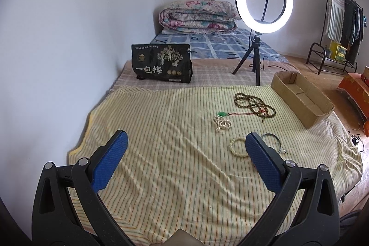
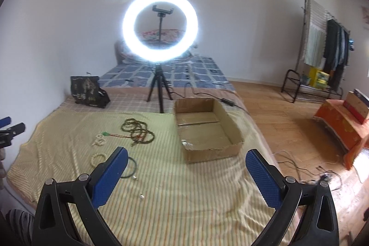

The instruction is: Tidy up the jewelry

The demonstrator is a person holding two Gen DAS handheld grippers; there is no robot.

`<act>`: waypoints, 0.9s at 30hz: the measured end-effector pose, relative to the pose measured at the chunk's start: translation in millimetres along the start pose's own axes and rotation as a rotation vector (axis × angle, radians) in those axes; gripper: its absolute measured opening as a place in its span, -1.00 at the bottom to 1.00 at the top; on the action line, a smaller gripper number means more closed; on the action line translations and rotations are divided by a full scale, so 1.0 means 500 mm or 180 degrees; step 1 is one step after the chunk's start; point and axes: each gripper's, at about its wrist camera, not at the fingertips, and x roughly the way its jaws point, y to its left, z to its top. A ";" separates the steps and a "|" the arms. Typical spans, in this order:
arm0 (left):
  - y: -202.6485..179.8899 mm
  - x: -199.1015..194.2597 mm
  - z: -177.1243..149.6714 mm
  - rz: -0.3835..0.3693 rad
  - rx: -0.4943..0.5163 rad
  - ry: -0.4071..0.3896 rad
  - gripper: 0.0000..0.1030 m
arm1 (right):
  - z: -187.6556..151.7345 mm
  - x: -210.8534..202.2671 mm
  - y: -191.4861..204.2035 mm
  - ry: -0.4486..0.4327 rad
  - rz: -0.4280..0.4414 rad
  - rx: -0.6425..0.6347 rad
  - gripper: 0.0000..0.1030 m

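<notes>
Both tools are spread wide and pinch nothing: the left tool [image 1: 185, 153] low in its frame, the right tool [image 2: 186, 167] likewise. On the striped blanket [image 1: 161, 130], right of centre, lie one dark bead necklace [image 1: 254, 105] in loops, one white bead string [image 1: 222, 122], one pale bracelet [image 1: 237, 146] and one thin bangle [image 1: 273, 138]. One cardboard box [image 2: 230, 128], its long axis running away from the camera, sits at centre.

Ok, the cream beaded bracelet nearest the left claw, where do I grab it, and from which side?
Probably straight down from above. The round cream beaded bracelet lies flat on the yellow striped blanket, so pinch one stretch of the bead ring, one finger inside the loop, one outside. Take the far-left arc: the left claw, open, covers its right edge, and the thin dark bangle lies there.
</notes>
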 end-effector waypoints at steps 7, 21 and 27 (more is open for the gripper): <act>-0.008 0.083 0.006 -0.0260 0.0105 0.0143 0.96 | -0.009 0.087 0.028 0.0294 0.0453 -0.0135 0.99; -0.072 0.273 0.008 -0.0672 0.0231 0.0555 0.73 | -0.052 0.250 0.161 0.0928 0.1265 -0.0603 0.60; -0.100 0.353 0.001 -0.0744 0.0339 0.0713 0.56 | -0.084 0.319 0.216 0.1222 0.1479 -0.0766 0.28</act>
